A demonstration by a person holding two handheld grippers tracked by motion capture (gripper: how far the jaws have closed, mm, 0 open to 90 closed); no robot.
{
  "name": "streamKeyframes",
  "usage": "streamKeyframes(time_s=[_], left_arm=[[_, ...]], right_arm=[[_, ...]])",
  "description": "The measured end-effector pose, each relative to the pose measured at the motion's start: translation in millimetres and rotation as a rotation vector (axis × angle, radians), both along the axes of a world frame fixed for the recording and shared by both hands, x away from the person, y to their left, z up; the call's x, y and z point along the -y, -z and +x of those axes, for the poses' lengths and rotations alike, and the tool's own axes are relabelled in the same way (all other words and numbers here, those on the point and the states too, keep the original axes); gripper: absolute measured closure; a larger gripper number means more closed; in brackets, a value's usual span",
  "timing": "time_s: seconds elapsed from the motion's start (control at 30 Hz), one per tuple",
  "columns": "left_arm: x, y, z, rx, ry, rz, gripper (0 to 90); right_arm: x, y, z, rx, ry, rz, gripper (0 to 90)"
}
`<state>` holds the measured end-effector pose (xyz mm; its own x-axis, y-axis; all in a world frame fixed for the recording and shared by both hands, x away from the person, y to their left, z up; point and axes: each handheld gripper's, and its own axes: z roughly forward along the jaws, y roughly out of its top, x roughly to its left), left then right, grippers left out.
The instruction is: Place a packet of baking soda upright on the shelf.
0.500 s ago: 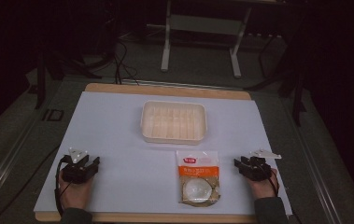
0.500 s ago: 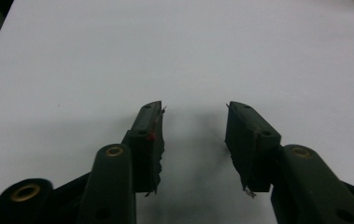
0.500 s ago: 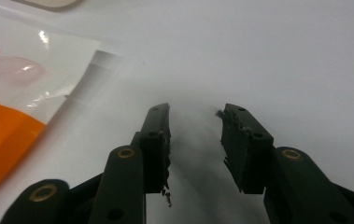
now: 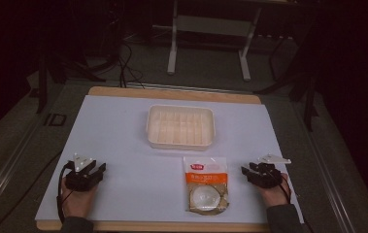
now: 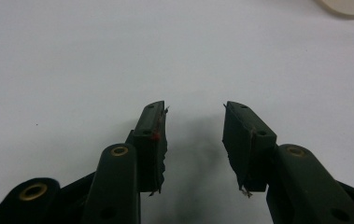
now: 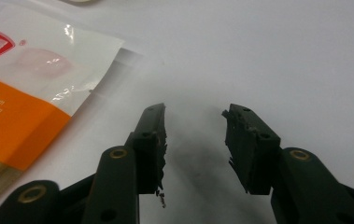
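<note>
1. Left gripper (image 4: 88,171): rests low at the near left of the white table sheet (image 4: 123,145), held from behind by the person's left hand (image 4: 77,199). It points forward and a little toward the middle.
2. In the left gripper view (image 5: 194,126) the jaws stand apart with bare sheet between them; nothing is held.
3. Right gripper (image 4: 252,173): rests low at the near right, gripped by the right hand (image 4: 274,194), with a dark sleeve at the wrist. It points inward, toward the packet.
4. In the right gripper view (image 6: 194,126) the jaws are spread at a middling gap and empty.
5. Orange-and-white packet (image 4: 206,184): lies flat at the near middle, just beside the right gripper but apart from it. In the right gripper view the packet (image 6: 20,93) lies left of the jaws, not touching.
6. Cream tray (image 4: 180,109): sits at the table's middle, just beyond the packet's far edge.
</note>
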<state>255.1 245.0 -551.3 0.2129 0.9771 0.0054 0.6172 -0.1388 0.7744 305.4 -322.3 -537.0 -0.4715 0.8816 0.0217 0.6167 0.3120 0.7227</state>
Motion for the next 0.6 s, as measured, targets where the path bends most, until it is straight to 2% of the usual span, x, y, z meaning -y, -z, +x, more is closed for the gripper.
streamKeyframes(time_s=[0.33, 0.6], left_arm=[[1.9, 0.2, 0.1, -0.002, 0.004, 0.016, 57.6], [3.4, 0.4, 0.4, -0.004, 0.012, 0.031, 57.1]], right_arm=[[-15.0, -5.3, 7.5, -0.002, -0.077, -0.011, 49.5], [-33.8, -5.3, 17.3, -0.018, -0.13, 0.016, 44.6]])
